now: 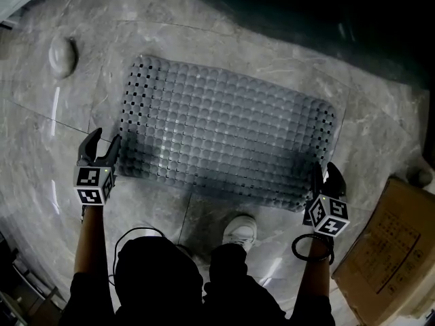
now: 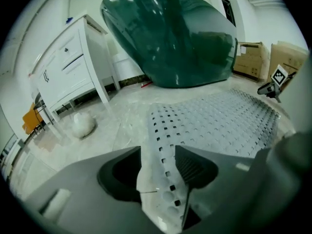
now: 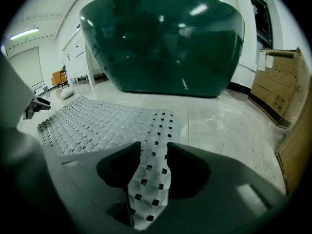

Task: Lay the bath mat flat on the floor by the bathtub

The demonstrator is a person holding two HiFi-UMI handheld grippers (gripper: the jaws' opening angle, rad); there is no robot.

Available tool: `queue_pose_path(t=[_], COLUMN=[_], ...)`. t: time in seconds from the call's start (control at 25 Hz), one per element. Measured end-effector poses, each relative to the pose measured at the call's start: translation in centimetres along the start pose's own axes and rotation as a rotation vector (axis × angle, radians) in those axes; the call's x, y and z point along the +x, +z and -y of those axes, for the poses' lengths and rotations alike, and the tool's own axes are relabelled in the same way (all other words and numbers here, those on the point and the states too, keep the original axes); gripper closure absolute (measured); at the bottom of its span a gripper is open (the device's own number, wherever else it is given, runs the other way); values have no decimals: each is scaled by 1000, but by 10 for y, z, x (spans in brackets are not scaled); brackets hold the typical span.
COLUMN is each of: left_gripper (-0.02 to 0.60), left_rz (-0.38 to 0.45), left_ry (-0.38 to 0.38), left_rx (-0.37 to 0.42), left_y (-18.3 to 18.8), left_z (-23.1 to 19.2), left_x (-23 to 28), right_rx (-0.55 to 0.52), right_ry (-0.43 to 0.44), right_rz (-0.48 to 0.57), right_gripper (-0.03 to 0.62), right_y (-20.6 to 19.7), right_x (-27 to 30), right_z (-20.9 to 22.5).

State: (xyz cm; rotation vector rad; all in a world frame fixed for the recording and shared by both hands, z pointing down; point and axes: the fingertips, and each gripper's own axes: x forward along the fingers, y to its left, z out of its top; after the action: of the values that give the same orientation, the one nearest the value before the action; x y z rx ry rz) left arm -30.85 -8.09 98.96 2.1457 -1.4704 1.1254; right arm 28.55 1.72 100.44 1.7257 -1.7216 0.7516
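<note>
On the grey marble floor (image 1: pixel 54 148), beside the dark green bathtub (image 1: pixel 319 19), a grey perforated rubber bath mat (image 1: pixel 224 134) lies spread out, its long side towards the tub. The left gripper (image 1: pixel 103 142) is clamped on the mat's near left corner and the right gripper (image 1: pixel 325 176) on its near right corner, both corners rising into the jaws. A brown cardboard box (image 1: pixel 391 250) stands near the right gripper; a pale rounded lump (image 1: pixel 61 54) lies beyond the mat's left end.
</note>
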Motion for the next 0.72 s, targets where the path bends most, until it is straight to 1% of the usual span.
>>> queue_pose_path(t=[0.04, 0.12, 0.16, 0.2, 0.24, 0.36, 0.4, 0.48, 0.6, 0.72], left_gripper=[371, 402, 426, 455, 498, 564, 576, 580, 581, 581], left_rz=[19, 48, 65, 82, 98, 147, 160, 174, 173, 178], left_ry=[-5, -16, -22, -26, -28, -14, -14, -26, -59, -94], left_rx=[-3, -1, -1, -4, -9, -36, -44, -45, -31, -23], left_y=[6, 17, 22, 26, 31, 43, 46, 50, 53, 60], left_z=[5, 13, 17, 20, 23, 26, 27, 34, 49, 64], left_x=[-1, -1, -1, -1, -1, 2, 3, 5, 8, 15], right_rx=[-7, -9, -7, -7, -9, -16, -16, -13, -7, -1], right_ry=[4, 13, 17, 22, 27, 43, 49, 67, 92, 98], right_rz=[12, 34, 42, 50, 57, 86, 96, 110, 125, 140], right_gripper=[409, 467, 484, 494, 503, 533, 550, 567, 568, 569], right_y=[5, 14, 17, 20, 22, 31, 34, 38, 45, 50], right_x=[1, 3, 3, 4, 5, 5, 5, 4, 3, 3], right_z=[-4, -11, -16, -20, -25, -39, -44, -54, -66, -72])
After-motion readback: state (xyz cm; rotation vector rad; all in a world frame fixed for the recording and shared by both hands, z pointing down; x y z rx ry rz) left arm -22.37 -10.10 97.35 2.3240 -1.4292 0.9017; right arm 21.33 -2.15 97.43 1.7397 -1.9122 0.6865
